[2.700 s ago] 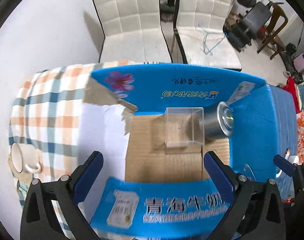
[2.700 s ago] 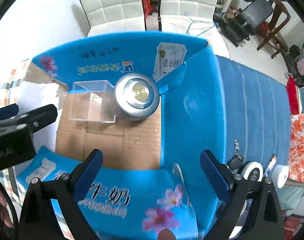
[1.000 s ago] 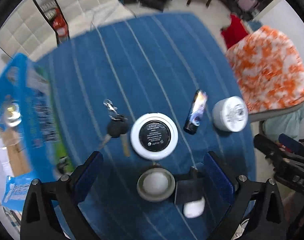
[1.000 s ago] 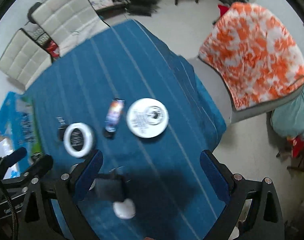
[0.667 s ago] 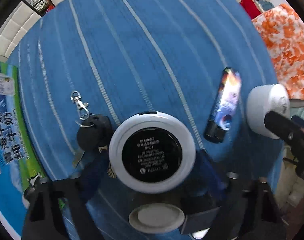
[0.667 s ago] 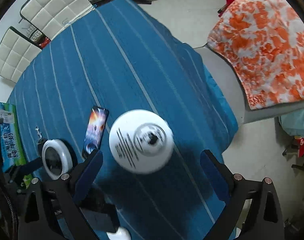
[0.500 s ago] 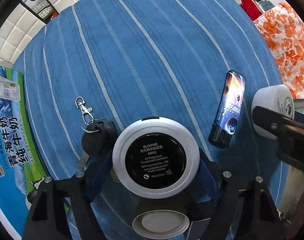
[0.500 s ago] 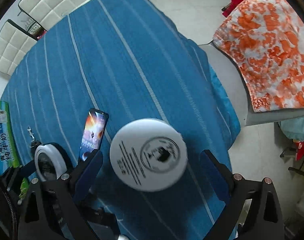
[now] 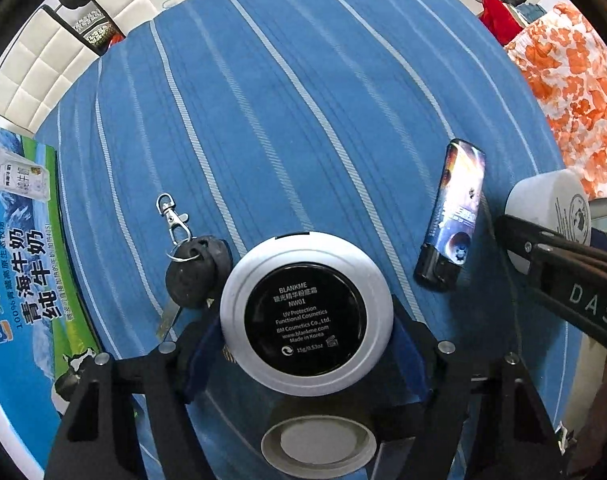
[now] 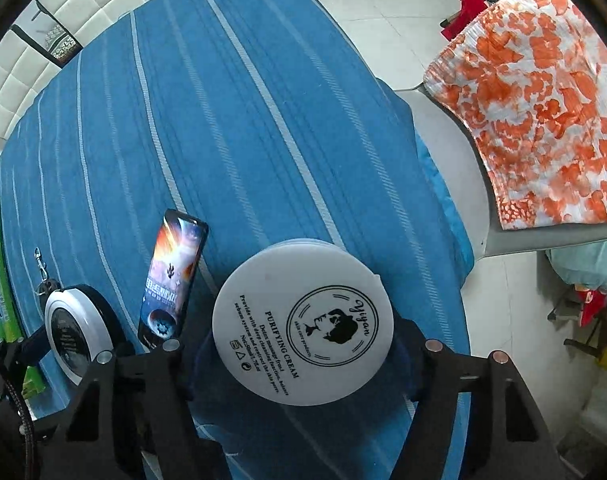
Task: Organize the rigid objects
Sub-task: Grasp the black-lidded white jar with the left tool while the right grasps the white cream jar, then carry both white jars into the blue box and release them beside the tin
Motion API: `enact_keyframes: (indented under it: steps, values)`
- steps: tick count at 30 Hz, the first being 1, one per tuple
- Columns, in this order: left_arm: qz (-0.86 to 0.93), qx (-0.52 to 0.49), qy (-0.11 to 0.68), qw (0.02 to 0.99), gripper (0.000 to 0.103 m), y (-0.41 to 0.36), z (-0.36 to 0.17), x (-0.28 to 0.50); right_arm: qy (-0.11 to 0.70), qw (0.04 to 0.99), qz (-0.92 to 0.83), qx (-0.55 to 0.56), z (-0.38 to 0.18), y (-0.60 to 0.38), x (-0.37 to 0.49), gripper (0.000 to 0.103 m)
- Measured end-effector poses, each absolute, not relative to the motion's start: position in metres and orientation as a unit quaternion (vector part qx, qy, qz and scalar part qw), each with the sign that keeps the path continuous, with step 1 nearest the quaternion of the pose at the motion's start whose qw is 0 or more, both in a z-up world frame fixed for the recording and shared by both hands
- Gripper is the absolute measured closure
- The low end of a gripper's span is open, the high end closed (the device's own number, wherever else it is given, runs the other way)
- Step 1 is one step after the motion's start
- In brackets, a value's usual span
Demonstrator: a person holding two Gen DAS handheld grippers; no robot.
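Left gripper (image 9: 307, 354) clamps the compact (image 9: 306, 312) straight below it on the blue cloth (image 9: 263, 120). Right gripper (image 10: 303, 364) jaws closing around the cream jar (image 10: 303, 322), likewise directly beneath; contact unclear.

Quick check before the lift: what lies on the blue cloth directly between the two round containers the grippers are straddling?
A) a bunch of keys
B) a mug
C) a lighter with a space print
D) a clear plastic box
C: the lighter lies between the compact and cream jar.
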State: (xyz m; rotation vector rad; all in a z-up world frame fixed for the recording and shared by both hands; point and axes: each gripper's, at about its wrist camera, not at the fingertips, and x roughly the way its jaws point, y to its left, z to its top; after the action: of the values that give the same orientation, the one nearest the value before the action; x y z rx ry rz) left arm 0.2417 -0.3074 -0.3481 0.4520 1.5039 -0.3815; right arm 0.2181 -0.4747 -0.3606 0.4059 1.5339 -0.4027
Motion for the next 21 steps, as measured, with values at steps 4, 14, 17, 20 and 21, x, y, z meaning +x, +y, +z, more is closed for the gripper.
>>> enact_keyframes:
  steps: [4,14,17,20,21]
  values:
    - [-0.176,0.196,0.659,0.705,0.03,-0.306,-0.329,0.236,0.676,0.691,-0.181,0.183,-0.349,-0.475,0.209,0.032]
    - [-0.19,0.165,0.622,0.742,0.03,-0.277,-0.267,0.231,0.646,0.729,-0.168,0.152,-0.284,-0.456,0.193,0.032]
    - [-0.19,0.15,0.611,0.754,0.03,-0.256,-0.245,0.234,0.636,0.741,-0.157,0.146,-0.262,-0.44,0.191,0.032]
    - [-0.188,0.133,0.601,0.765,0.03,-0.232,-0.223,0.234,0.624,0.756,-0.138,0.14,-0.237,-0.415,0.191,0.032]
    - [-0.187,0.129,0.598,0.769,0.03,-0.225,-0.216,0.234,0.619,0.762,-0.128,0.138,-0.226,-0.403,0.192,0.032]
